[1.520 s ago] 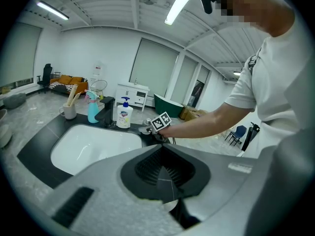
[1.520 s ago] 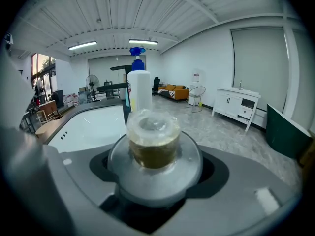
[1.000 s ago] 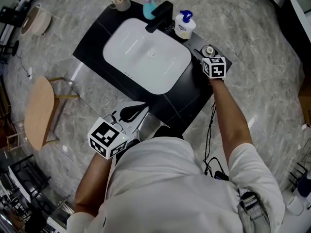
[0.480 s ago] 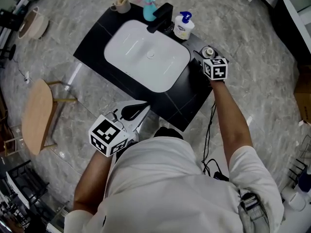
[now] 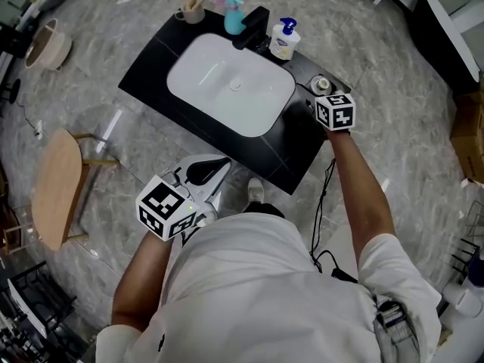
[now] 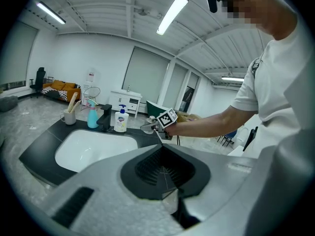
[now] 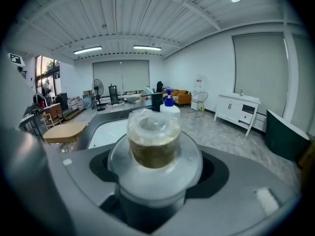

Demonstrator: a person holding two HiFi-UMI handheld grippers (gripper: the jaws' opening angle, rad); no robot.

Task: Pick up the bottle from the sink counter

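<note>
My right gripper (image 7: pixel 155 173) is shut on a small clear bottle (image 7: pixel 153 141) with a brownish top under plastic wrap; the bottle stands upright between the jaws. In the head view that bottle (image 5: pixel 323 84) shows just beyond the marker cube of the right gripper (image 5: pixel 327 97), over the right end of the black sink counter (image 5: pixel 295 153). The left gripper (image 5: pixel 210 174) hangs in front of the counter's near edge, jaws closed together with nothing in them. In the left gripper view its pads (image 6: pixel 147 167) meet, and the right gripper (image 6: pixel 152 128) is seen above the counter.
A white basin (image 5: pixel 227 89) fills the counter's middle. Behind it stand a black tap (image 5: pixel 253 27), a white pump soap bottle (image 5: pixel 285 40), a blue spray bottle (image 5: pixel 233 15) and a cup of brushes (image 5: pixel 191 10). A wooden stool (image 5: pixel 57 191) is at the left.
The right gripper has lifted up and back toward me with the bottle in it. The left gripper has shifted slightly along the counter's front.
</note>
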